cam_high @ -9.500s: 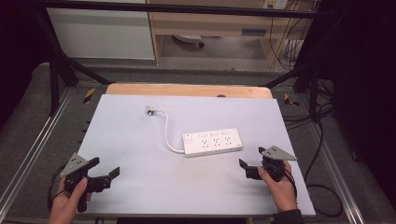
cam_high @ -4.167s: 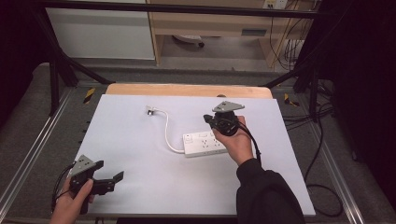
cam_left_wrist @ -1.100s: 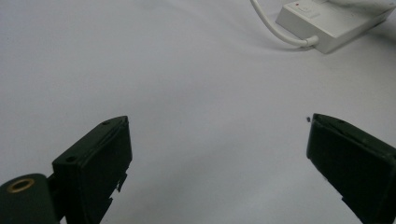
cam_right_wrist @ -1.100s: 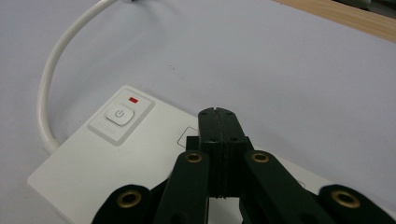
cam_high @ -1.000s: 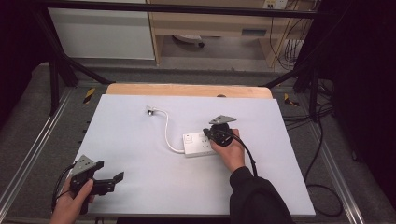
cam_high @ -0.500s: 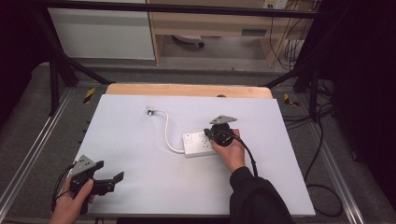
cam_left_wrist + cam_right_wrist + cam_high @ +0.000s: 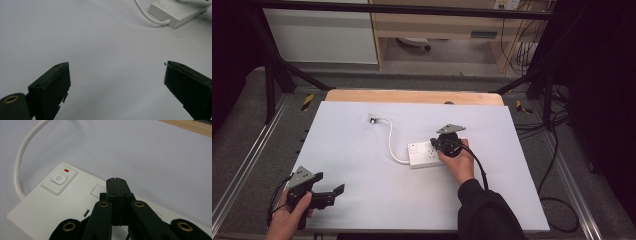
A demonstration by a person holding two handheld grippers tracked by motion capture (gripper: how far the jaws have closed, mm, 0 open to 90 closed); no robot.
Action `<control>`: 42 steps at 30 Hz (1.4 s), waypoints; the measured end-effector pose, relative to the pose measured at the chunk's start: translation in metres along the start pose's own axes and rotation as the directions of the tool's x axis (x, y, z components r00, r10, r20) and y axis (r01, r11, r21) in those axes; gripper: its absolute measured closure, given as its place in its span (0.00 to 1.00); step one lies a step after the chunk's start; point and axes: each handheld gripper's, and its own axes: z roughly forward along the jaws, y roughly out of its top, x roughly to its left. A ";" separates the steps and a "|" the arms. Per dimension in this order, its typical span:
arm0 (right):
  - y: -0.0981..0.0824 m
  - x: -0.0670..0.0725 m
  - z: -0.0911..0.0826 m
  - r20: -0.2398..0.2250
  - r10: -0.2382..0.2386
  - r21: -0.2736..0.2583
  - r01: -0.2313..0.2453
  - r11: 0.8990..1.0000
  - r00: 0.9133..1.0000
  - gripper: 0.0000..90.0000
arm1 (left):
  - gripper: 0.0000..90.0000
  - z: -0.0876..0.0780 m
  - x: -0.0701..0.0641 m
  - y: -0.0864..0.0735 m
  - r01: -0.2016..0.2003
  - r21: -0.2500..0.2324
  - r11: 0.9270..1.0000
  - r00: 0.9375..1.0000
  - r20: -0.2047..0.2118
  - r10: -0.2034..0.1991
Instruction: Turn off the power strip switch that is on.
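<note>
The power strip point(image 7: 75, 202) looks rigid, light and slick; the right gripper point(image 7: 116, 182), jaws pressed together empty, hovers near its power button point(image 7: 58, 179), best pushed squarely, while the left gripper point(image 7: 116, 82) gapes wide over the bench point(image 7: 362, 170).

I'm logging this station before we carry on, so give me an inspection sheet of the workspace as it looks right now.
Surface: white table top, wooden strip along its far edge.
Job's things: white power strip, switch with a red mark beside it.
Clutter: nothing seen.
Grippers: left gripper open, near corner; right gripper shut, over the strip.
Cables: strip's white cord curves to a plug lying unplugged.
Surroundings: black frame, cabinets, floor cables at right.
</note>
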 end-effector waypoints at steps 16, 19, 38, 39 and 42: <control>-0.003 0.004 0.003 -0.011 0.000 -0.027 -0.001 1.000 1.000 1.00 | 0.08 0.000 0.000 0.000 -0.001 0.002 1.000 1.000 0.000 0.001; -0.004 0.004 0.002 -0.012 0.005 -0.034 -0.005 0.999 1.000 1.00 | 0.08 0.000 -0.001 0.000 -0.001 0.002 1.000 1.000 0.003 0.001; -0.005 0.004 0.003 -0.010 0.010 -0.044 -0.011 0.999 1.000 1.00 | 0.08 0.000 -0.001 0.000 -0.001 0.001 1.000 1.000 0.004 0.001; -0.005 0.004 0.003 -0.010 0.010 -0.044 -0.011 0.999 1.000 1.00 | 0.08 0.000 -0.001 0.000 -0.001 0.002 1.000 1.000 0.004 0.001; -0.005 0.004 0.003 -0.010 0.010 -0.044 -0.011 0.999 1.000 1.00 | 0.08 0.000 -0.001 0.000 -0.001 0.002 1.000 1.000 0.004 0.001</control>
